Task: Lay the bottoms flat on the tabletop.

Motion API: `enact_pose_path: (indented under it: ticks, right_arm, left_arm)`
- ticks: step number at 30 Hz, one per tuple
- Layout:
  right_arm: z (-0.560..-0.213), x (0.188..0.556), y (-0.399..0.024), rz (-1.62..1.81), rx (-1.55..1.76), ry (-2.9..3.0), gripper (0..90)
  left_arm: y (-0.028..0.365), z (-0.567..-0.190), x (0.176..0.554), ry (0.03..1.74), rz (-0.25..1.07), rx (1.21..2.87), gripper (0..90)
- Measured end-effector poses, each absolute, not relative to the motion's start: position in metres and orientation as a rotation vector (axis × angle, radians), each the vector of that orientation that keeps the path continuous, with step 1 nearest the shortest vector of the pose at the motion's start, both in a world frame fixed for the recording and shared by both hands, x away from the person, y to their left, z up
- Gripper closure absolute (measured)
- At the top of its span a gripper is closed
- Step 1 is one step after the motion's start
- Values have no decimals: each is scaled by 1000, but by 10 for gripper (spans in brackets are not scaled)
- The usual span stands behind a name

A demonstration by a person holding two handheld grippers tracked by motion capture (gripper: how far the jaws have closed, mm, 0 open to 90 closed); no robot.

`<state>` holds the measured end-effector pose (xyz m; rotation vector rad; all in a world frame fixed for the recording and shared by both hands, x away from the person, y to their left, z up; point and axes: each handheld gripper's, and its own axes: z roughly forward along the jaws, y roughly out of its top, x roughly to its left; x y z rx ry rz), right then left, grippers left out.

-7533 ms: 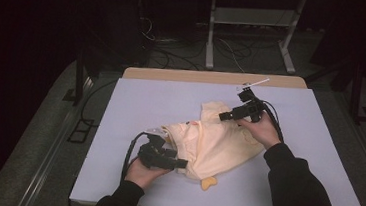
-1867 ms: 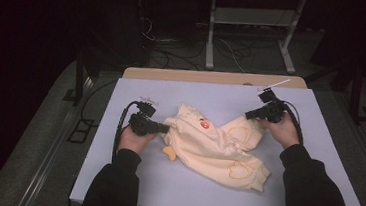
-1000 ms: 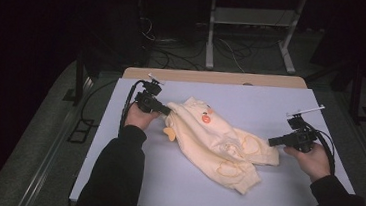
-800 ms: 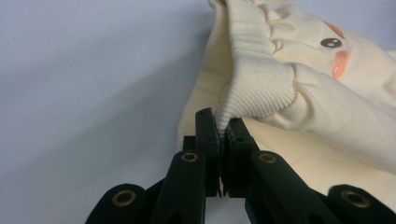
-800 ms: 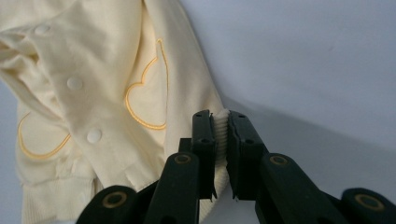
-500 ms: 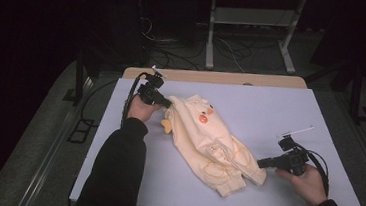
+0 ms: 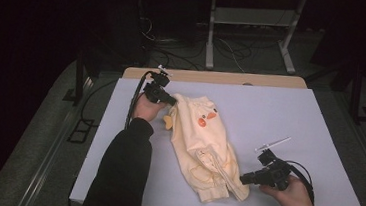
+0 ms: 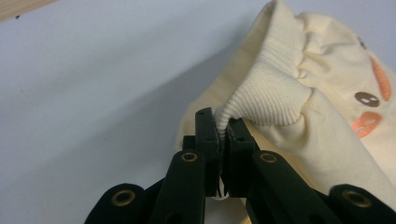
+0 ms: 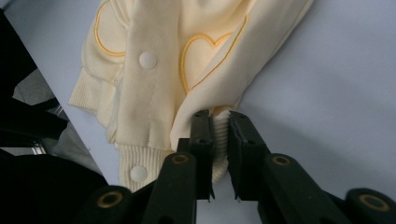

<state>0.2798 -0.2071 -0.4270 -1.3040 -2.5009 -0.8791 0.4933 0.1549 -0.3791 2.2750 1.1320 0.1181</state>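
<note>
A cream baby jacket (image 7: 203, 140) with an orange duck face lies stretched on the pale table (image 7: 280, 116), running from far left to near right. My left gripper (image 7: 173, 101) is at its far end, shut on a ribbed band (image 8: 261, 93) that bunches up between the jaws (image 8: 223, 127). At the near end, my right gripper (image 7: 243, 178) pinches the ribbed hem (image 9: 219, 122) beside a yellow heart outline (image 9: 205, 56) and snap buttons. Its jaws have just been opening a little, with the hem still caught between the tips (image 9: 219, 119).
A wooden strip (image 7: 213, 78) runs along the table's far edge. Behind it stand a metal frame (image 7: 250, 23) and loose cables on the dark floor. Bare tabletop lies to the right of the jacket. The person's dark sleeve (image 7: 119, 173) covers the near left.
The right hand has drawn the hem toward the near edge, and the left hand has shifted slightly toward the far edge. The jacket has swung from lying across the table to lying lengthwise.
</note>
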Motion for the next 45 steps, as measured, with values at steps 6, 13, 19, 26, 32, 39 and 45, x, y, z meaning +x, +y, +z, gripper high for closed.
enact_pose_path:
  ticks: [6,13,19,26,32,39,45]
  right_arm:
    - [-420,289,-218,-978,-1289,-2496,555]
    - [-412,313,-222,-1094,-1297,-2509,398]
    - [-408,340,-216,-1123,-1304,-2538,359]
    - [-405,376,-207,-1130,-1376,-2551,359]
    - [-415,403,-202,-1109,-1468,-2544,360]
    - [-428,431,-203,-1121,-1606,-2501,380]
    - [-434,448,-200,-1134,-1633,-2493,381]
  left_arm:
    - [165,-374,487,1156,89,2206,706]
    - [190,-366,473,1187,29,2110,502]
    - [208,-377,454,1228,-18,1970,462]
    - [211,-401,439,1251,-73,1882,441]
    - [196,-415,431,1252,-80,1874,424]
    - [179,-433,431,1295,-112,1912,453]
    - [172,-443,433,1329,-127,1956,667]
